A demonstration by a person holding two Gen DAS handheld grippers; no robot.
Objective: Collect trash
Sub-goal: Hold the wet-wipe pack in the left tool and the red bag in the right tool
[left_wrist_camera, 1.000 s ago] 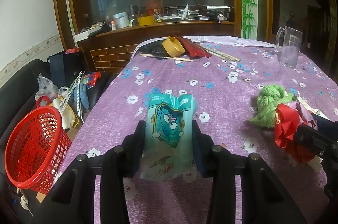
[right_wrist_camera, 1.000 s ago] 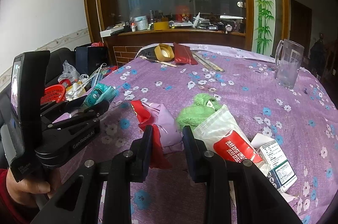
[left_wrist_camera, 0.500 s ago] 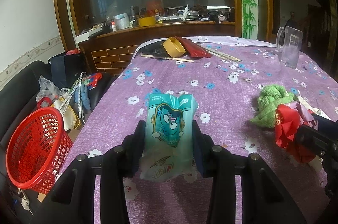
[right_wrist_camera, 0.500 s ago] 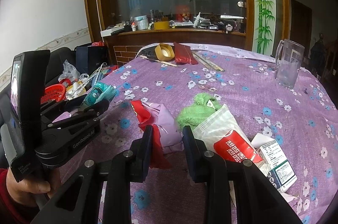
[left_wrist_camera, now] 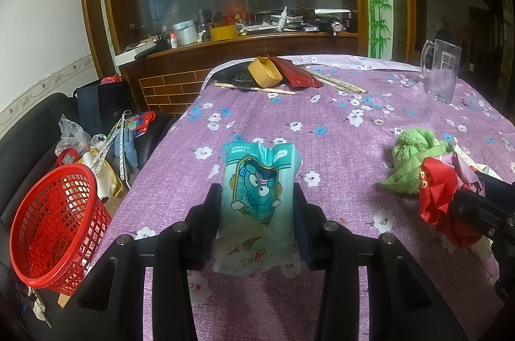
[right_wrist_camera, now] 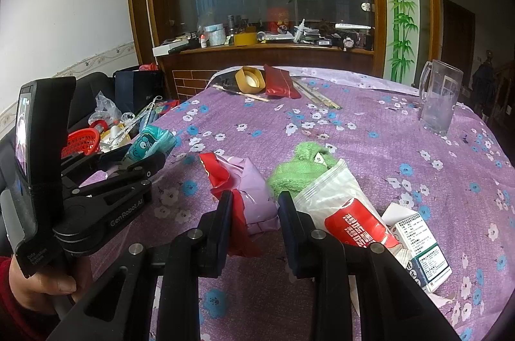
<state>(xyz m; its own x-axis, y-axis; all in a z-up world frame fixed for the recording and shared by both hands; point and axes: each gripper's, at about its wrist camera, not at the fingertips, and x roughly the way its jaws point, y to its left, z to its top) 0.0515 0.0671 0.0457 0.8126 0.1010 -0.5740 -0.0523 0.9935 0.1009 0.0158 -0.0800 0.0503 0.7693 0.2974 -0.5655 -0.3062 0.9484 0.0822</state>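
Gripping teal snack bag (left_wrist_camera: 257, 196) mid-body, left gripper (left_wrist_camera: 257, 209) above table (left_wrist_camera: 370, 122); right gripper (right_wrist_camera: 254, 212) clamped on red-and-pink wrapper (right_wrist_camera: 248, 196). Both light, crinkly, slippery; squeeze middle. Basket (left_wrist_camera: 54, 228) beside table, left.

Both grippers are matte black plastic with flat, slab-like fingers and round silver screw heads at the joints. The left gripper (right_wrist_camera: 141, 154) carries pale lettering along its arm, a small lit screen on its upright housing, and a grey handle. The hand (right_wrist_camera: 38, 286) wears a dark red sleeve (right_wrist_camera: 13, 312).
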